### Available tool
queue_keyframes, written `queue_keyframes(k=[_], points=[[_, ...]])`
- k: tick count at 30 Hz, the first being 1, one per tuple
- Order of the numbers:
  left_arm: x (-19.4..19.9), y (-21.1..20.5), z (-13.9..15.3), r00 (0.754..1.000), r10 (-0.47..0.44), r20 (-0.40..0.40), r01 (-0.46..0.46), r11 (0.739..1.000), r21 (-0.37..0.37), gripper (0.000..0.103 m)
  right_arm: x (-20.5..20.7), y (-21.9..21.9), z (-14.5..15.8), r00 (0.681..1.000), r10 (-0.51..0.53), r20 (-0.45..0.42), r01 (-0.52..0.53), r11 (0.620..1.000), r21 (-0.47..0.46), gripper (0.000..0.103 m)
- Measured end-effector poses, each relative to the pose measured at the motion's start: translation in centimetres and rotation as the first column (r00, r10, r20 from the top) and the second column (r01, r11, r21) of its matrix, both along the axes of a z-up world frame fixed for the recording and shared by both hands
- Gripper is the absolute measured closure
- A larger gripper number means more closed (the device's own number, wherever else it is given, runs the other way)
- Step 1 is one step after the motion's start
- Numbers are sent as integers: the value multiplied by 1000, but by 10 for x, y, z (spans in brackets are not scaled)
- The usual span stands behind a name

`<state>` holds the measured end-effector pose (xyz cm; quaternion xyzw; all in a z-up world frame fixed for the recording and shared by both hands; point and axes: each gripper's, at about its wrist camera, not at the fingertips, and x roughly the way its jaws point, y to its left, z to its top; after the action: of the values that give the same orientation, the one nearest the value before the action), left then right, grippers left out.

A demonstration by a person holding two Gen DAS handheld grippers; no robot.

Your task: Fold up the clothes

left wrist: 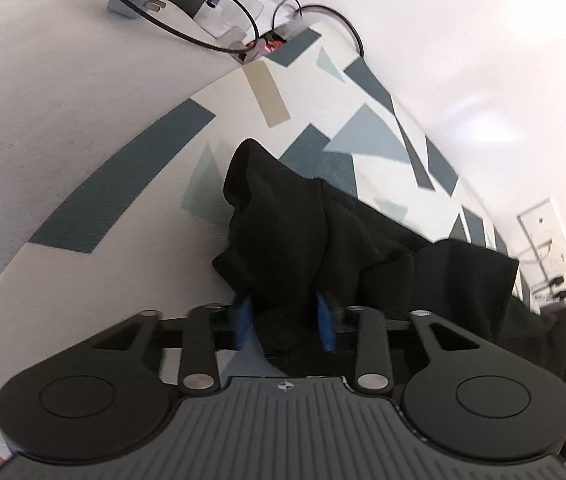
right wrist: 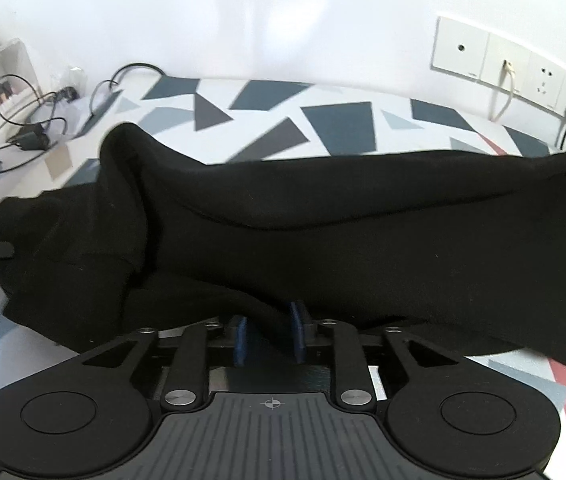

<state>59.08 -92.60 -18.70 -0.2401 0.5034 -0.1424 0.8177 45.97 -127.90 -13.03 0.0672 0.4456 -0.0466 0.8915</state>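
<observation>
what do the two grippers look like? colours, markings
Both match: the left gripper and right gripper have black linkage arms with silver pivot pins, blue finger pads, two round black discs, and a ribbed grey body bearing a small crosshair mark. No cables show.

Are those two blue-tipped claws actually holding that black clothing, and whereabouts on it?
Both the left gripper and right gripper have the black garment's near edge between their fingers; whether either is clamping it cannot be told.
</observation>
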Motion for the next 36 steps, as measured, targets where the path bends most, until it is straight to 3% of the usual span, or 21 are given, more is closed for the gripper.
queue_keyframes(k=[3, 8, 10, 14, 17, 20, 23, 25, 27, 29, 32, 36], points=[[-5, 4, 10, 999, -35, 4, 35, 998, 61, 35, 5, 4, 3, 998, 25, -51, -27, 999, -32, 76], [-31, -5, 42, 964, -210, 162, 176, 964, 200, 21, 10, 13, 13, 994, 72, -82, -82, 990, -117, 66], [-42, -19, 49, 922, -317, 222, 267, 936, 229, 15, 10, 16, 21, 995, 86, -40, -91, 985, -148, 55], [-53, -61, 44, 829, -491, 268, 399, 855, 331, 12, 22, 17, 35, 990, 133, 36, -130, 989, -72, 53], [-57, -89, 36, 761, -594, 260, 500, 793, 349, 12, 49, 14, 30, 991, 132, 27, -135, 985, 104, 52], [-63, -110, 30, 708, -654, 266, 556, 749, 360, 12, 81, 13, 17, 991, 133, 13, -131, 946, 295, 52], [-68, -131, 24, 653, -700, 290, 584, 708, 397, 12, 114, 25, 9, 986, 164, -5, -155, 944, 292, 72], [-70, -144, 21, 612, -730, 304, 581, 676, 453, 12, 134, 37, 14, 976, 215, 17, -211, 937, 280, 74], [-70, -152, 21, 590, -740, 322, 560, 663, 497, 12, 155, 47, 18, 974, 227, 3, -218, 933, 285, 67], [-67, -156, 21, 598, -732, 325, 542, 669, 509, 12, 177, 54, 21, 975, 219, -23, -203, 933, 296, 57], [-65, -162, 18, 592, -744, 309, 556, 655, 512, 10, 203, 62, 20, 973, 221, -63, -192, 933, 305, 49], [-73, -179, 11, 504, -807, 309, 573, 580, 579, 8, 217, 59, 8, 970, 218, -109, -170, 926, 338, 48]])
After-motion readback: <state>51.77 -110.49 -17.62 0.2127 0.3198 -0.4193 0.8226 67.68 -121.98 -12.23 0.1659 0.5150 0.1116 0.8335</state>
